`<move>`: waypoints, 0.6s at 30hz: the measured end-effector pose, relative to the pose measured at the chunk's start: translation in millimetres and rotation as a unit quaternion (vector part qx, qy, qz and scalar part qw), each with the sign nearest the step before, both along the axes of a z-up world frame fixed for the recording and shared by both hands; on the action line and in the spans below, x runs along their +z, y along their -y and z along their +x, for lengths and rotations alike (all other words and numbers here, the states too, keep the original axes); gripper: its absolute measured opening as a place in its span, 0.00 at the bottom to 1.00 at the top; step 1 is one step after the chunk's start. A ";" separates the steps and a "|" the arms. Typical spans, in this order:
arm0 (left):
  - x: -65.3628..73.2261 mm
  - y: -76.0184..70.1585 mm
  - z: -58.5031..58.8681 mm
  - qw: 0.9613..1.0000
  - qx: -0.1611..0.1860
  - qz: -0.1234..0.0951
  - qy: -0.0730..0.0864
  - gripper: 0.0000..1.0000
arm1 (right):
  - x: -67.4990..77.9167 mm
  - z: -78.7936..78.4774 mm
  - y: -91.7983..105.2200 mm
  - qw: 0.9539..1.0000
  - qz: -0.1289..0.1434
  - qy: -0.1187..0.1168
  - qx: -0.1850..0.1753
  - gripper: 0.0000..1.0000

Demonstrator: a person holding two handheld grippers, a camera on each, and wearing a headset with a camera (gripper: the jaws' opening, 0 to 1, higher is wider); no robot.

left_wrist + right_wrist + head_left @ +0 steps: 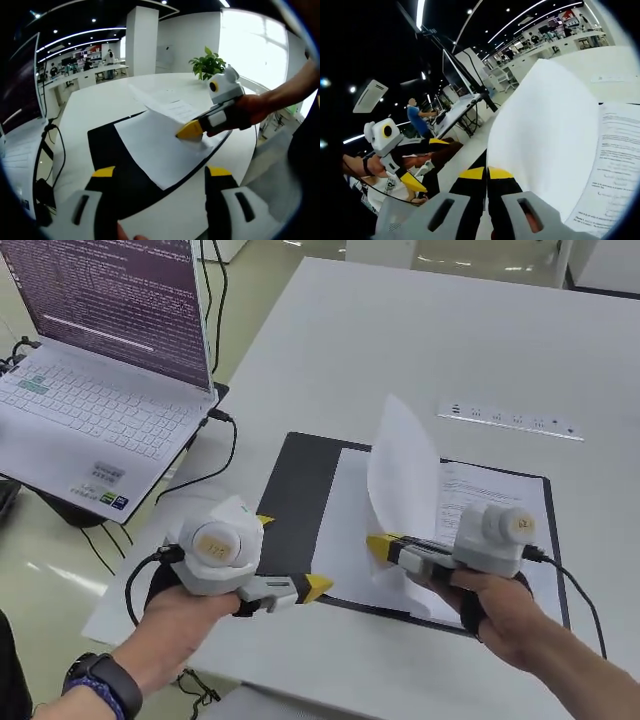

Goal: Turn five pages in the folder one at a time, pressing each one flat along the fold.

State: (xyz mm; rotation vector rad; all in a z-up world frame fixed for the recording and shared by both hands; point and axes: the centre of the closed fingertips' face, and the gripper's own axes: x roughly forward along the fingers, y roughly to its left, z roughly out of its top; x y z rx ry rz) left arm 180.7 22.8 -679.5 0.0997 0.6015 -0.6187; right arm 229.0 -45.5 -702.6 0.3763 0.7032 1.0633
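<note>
A black folder (pixel 298 502) lies open on the white table, with a blank white sheet (pixel 155 147) on its left half and a printed page (pixel 497 502) on its right. One page (pixel 402 465) stands lifted and curved above the fold. My right gripper (pixel 381 545) is shut on that page's lower edge, and the pinch shows close up in the right gripper view (pixel 486 174) against the page (pixel 545 125). My left gripper (pixel 292 555) hovers open over the folder's near left corner, its jaws (pixel 162 175) apart with nothing between them.
An open laptop (pixel 95 390) sits at the far left with cables (pixel 215 455) trailing to the table edge. A white power strip (pixel 510 420) lies beyond the folder. The table's near edge (pixel 300 680) runs just below both hands.
</note>
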 end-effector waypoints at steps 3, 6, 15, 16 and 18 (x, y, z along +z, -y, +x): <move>-1.8 -2.4 0.4 1.000 0.004 -0.003 -0.002 0.70 | -5.1 0.4 -7.0 1.000 -0.006 -0.006 0.002 0.00; -2.2 -2.5 0.7 1.000 0.006 -0.006 -0.002 0.69 | -12.3 0.2 -10.9 1.000 -0.015 -0.010 0.003 0.00; -6.1 0.4 -1.9 1.000 0.006 -0.012 -0.005 0.69 | -33.7 -2.8 -22.9 0.999 -0.025 -0.044 -0.008 0.00; -6.6 0.3 -1.9 1.000 0.006 -0.012 -0.006 0.69 | -35.4 -3.3 -24.4 0.999 -0.025 -0.046 -0.008 0.00; -6.6 0.2 -2.7 1.000 0.008 -0.011 -0.006 0.69 | -41.8 -5.2 -27.4 0.998 -0.029 -0.054 -0.008 0.00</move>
